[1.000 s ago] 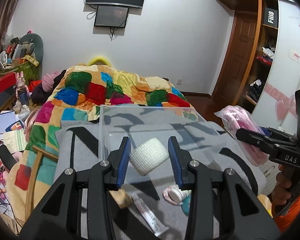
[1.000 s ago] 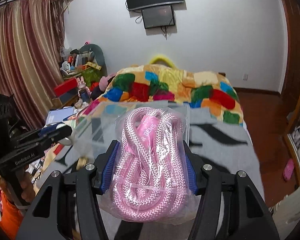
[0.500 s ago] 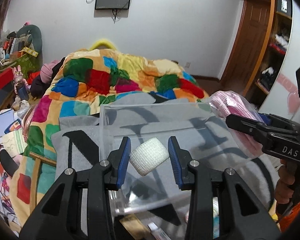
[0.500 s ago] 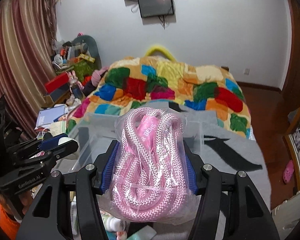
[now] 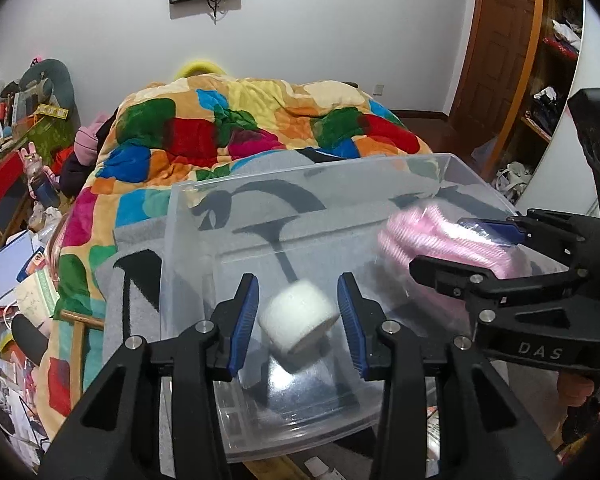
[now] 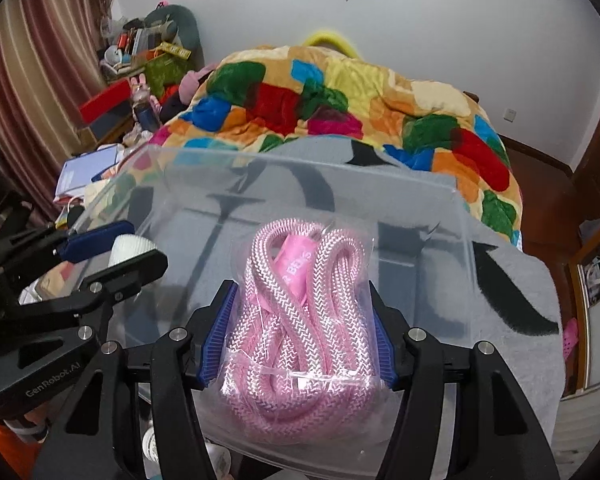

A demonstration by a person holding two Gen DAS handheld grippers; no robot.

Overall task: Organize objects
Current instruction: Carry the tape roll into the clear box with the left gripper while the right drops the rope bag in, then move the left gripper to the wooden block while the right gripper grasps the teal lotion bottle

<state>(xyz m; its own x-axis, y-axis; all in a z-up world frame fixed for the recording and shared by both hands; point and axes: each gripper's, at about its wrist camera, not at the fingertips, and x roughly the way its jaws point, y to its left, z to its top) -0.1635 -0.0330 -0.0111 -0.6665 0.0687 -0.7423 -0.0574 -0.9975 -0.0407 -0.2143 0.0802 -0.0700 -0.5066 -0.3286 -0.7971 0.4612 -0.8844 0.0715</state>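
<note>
A clear plastic bin (image 5: 188, 216) stands on the bed; it also shows in the right wrist view (image 6: 464, 220). My left gripper (image 5: 298, 320) is open over the bin's near end. A white bandage roll (image 5: 298, 322) is blurred between its fingers with gaps on both sides, loose and falling. The roll also shows in the right wrist view (image 6: 130, 246) at the left gripper (image 6: 112, 248). My right gripper (image 6: 298, 336) is shut on a bagged pink rope (image 6: 296, 316) over the bin. The rope (image 5: 432, 236) and the right gripper (image 5: 472, 246) show at the right in the left wrist view.
A grey blanket with black marks (image 6: 508, 280) lies under the bin on a patchwork quilt (image 5: 220, 128). Small items lie below the bin's near edge (image 6: 220, 458). Clutter and books fill the left side (image 5: 16, 264). A wardrobe (image 5: 540, 80) stands at the right.
Both grippers moved forward over the bin. My left gripper has opened and the bandage roll has come loose between its fingers. The right gripper still holds the pink rope.
</note>
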